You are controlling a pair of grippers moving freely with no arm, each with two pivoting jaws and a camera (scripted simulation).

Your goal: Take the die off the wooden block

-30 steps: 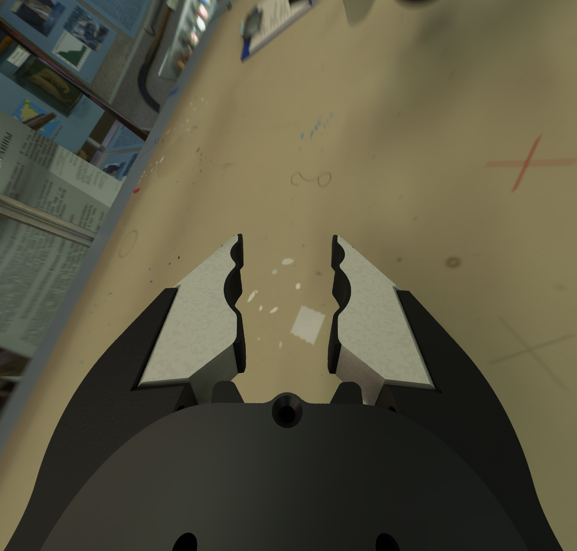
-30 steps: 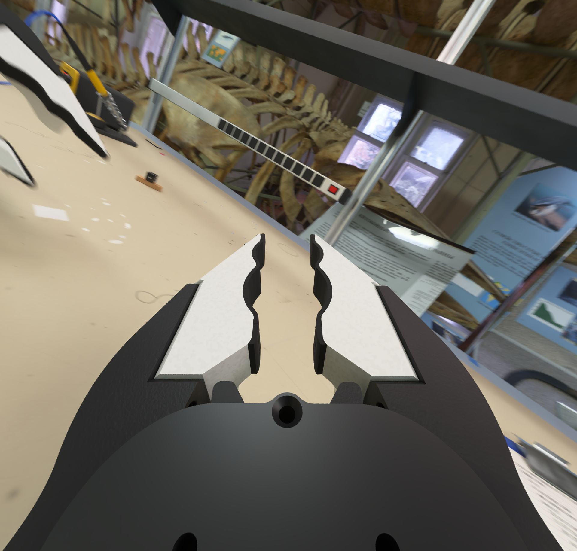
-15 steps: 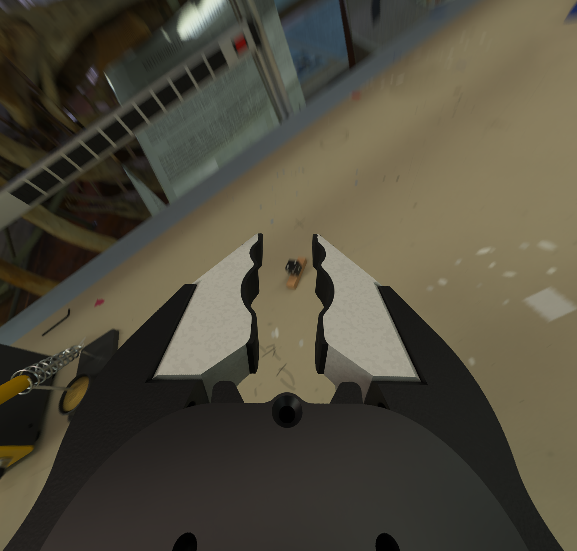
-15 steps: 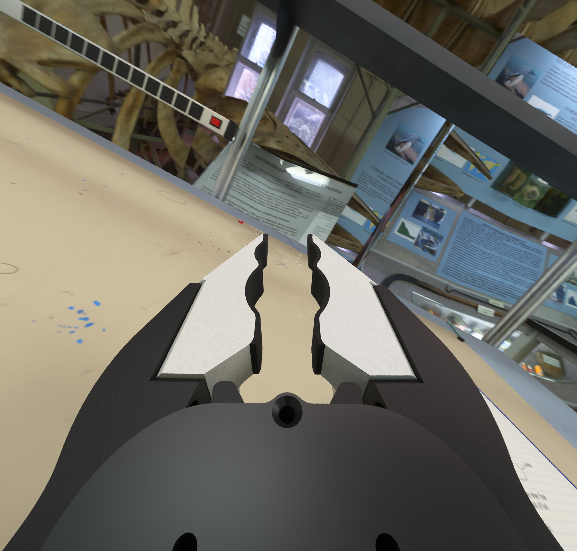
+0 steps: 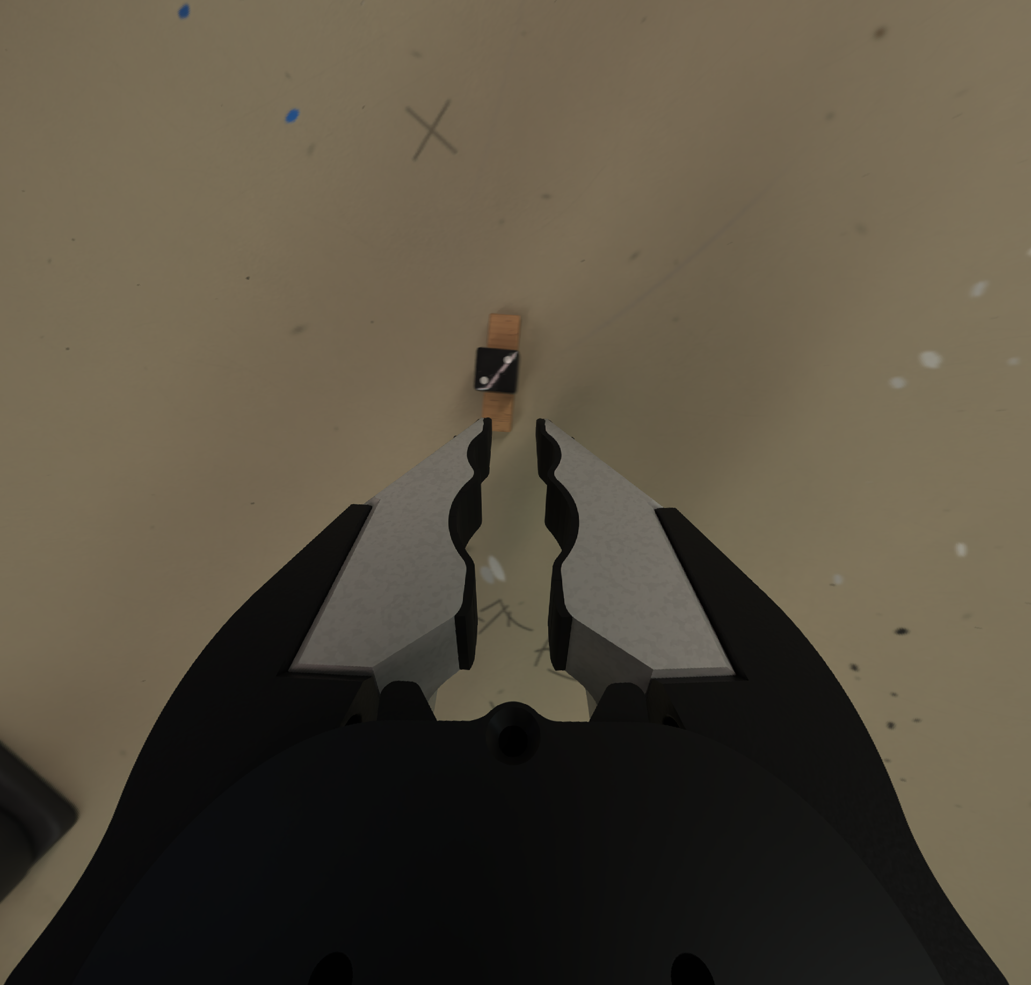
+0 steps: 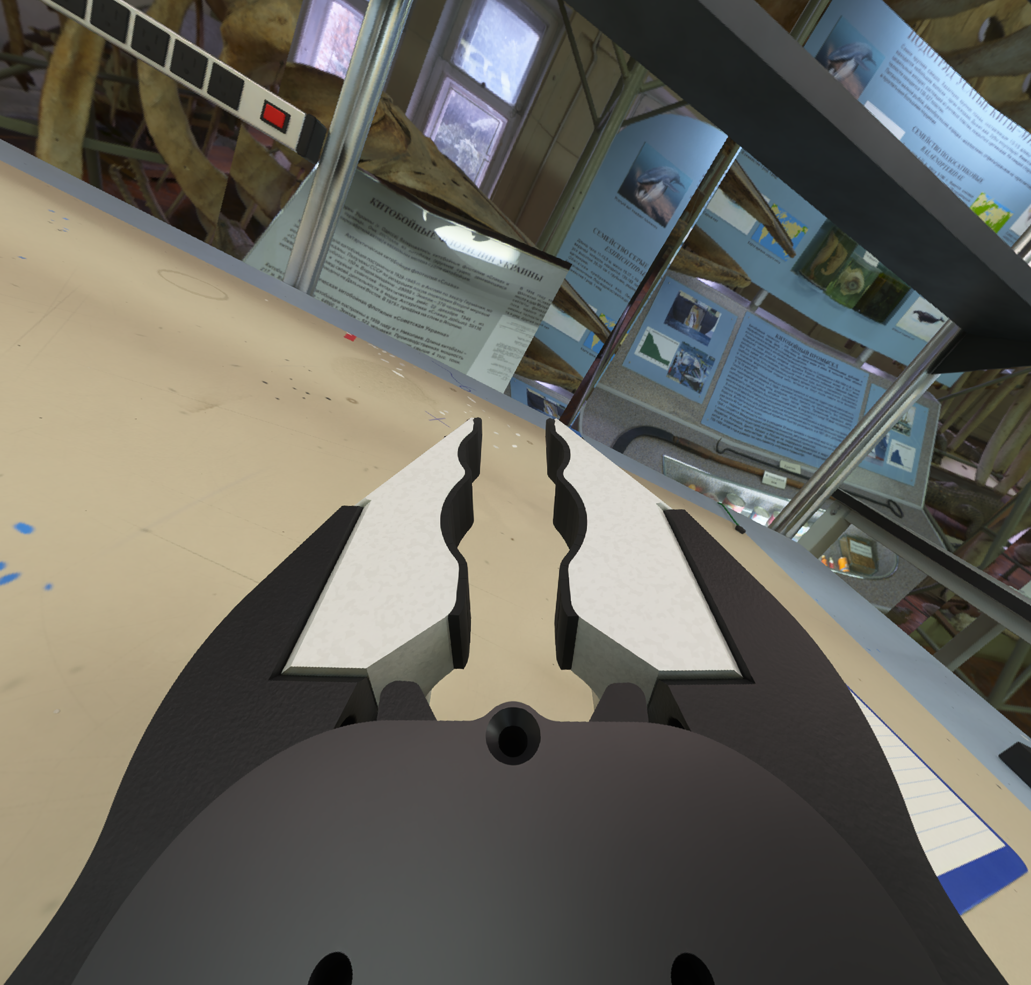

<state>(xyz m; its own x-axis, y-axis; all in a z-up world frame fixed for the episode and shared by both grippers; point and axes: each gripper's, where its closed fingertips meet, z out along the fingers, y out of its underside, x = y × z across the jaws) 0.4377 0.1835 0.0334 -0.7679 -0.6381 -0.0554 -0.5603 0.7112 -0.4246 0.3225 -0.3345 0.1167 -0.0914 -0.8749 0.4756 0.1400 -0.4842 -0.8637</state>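
In the left wrist view a small black die (image 5: 496, 370) with white pips sits on the middle of a narrow wooden block (image 5: 503, 331) that lies flat on the tan table. My left gripper (image 5: 511, 421) is open and empty, looking down from above, its fingertips just short of the block's near end. My right gripper (image 6: 512, 421) is open and empty, held low over the table and pointing toward its far edge. The die and block do not show in the right wrist view.
A dark object (image 5: 28, 824) lies at the lower left in the left wrist view. In the right wrist view, a lined notepad (image 6: 937, 824) lies at the right, with a power strip (image 6: 167, 60), metal shelf posts (image 6: 357, 104) and posters beyond the table edge.
My left gripper has swung round and tilted down over the die and block, which now lie just beyond its fingertips. My right gripper has turned right, away from them, and opened slightly.
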